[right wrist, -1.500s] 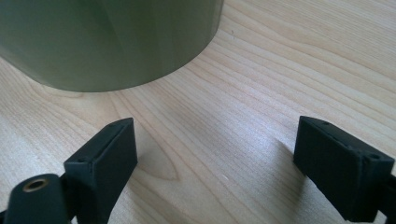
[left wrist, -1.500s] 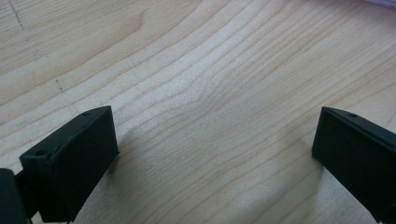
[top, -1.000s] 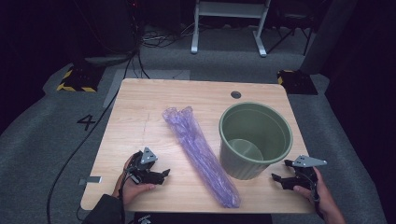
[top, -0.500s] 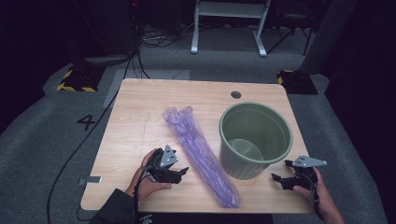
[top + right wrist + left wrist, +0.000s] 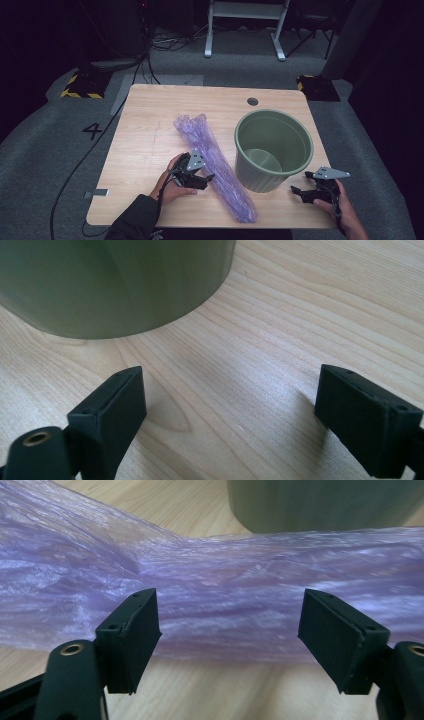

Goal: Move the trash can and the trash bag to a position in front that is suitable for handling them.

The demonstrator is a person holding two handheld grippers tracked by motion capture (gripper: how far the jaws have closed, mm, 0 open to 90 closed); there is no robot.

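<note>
On the table, near edge: your two grippers, a purple bag and a green bin; entries follow.

Table: light wood top, round cable hole near its far edge.

Purple plastic bag: long, crumpled, translucent roll; it lies flat on the wood, running from mid-table towards your near edge, just beside the bin's left side.

Green bin: upright, open-topped, right of the bag; it stands between your two grippers. Its wall shows behind the bag in the left gripper view.

Left gripper: in your left hand, at the bag's left flank, pointing across it. Jaws have just been closing a little yet stand wide apart; in the left gripper view the bag lies ahead of the pads, and nothing is gripped.

Right gripper: in your right hand, at the near right corner, close to the bin's foot. Jaws spread wide over bare wood; you hold nothing in them. The bin's lower wall fills the upper left ahead of them.

In the way: the bin separates your right gripper from the bag.

Around the table: grey carpet marked "4", black cables, yellow-and-black striped feet, a white frame behind.
</note>
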